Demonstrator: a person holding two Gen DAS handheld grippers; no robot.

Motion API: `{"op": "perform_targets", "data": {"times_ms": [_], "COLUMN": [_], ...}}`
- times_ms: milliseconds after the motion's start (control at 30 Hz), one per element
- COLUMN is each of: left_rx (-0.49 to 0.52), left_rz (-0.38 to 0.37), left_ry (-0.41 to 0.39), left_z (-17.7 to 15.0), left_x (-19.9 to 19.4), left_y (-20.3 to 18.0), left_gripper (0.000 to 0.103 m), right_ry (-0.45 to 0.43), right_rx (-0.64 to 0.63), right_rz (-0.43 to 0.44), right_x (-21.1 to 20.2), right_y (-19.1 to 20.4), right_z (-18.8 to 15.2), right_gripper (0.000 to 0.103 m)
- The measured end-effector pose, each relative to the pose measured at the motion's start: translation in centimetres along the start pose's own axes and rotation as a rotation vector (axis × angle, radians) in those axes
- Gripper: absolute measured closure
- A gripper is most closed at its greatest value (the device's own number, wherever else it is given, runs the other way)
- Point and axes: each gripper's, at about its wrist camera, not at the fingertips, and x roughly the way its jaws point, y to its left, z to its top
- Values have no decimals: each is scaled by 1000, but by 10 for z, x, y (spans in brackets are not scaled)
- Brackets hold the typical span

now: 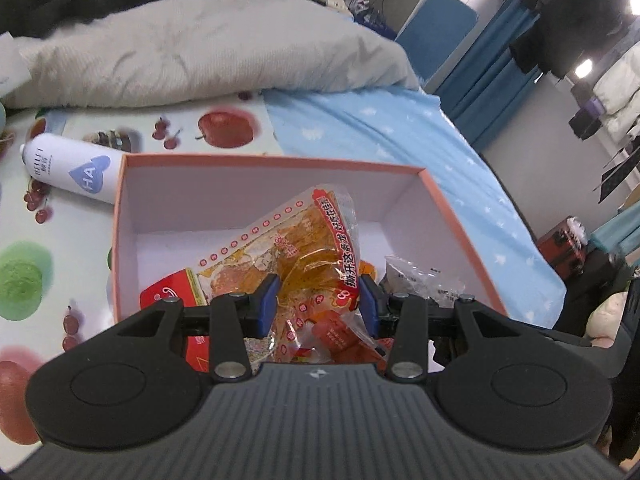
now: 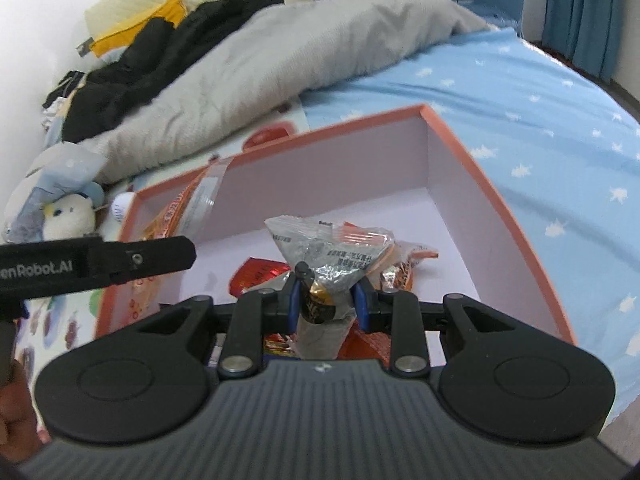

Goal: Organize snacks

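Note:
A pink box point(image 1: 120, 216) with a white inside sits on the bed; it also shows in the right wrist view point(image 2: 504, 208). My left gripper point(image 1: 318, 306) is shut on an orange clear snack bag point(image 1: 296, 248), held over the box's near side. My right gripper point(image 2: 326, 298) is shut on a silver snack packet point(image 2: 328, 252), also over the box. Red and orange snack packets point(image 2: 256, 274) lie on the box floor beneath. A clear packet point(image 1: 424, 280) lies in the box to the right of my left gripper.
A white spray can point(image 1: 72, 168) lies left of the box on a fruit-print cloth point(image 1: 32, 264). A grey quilt point(image 1: 200, 52) is behind. Blue star sheet point(image 2: 540, 128) lies to the right. The left gripper's body point(image 2: 92, 264) crosses the right wrist view. A plush toy point(image 2: 68, 212) is far left.

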Motion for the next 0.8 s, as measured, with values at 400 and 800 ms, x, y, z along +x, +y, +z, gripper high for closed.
{"op": "perform_targets", "data": {"times_ms": [400, 800], "left_rx": [17, 105], "left_rz": [71, 71], "left_ry": [-1, -188], "left_z": [3, 5], "left_x": [-12, -142], "left_y": [-4, -34], "left_gripper": [16, 5], "right_ry": [-10, -222], "right_rx": [35, -3], "right_rz": [-9, 25], "right_x": [-7, -124], "right_y": [-11, 13], "right_z": [3, 15], "right_gripper": [57, 57]}}
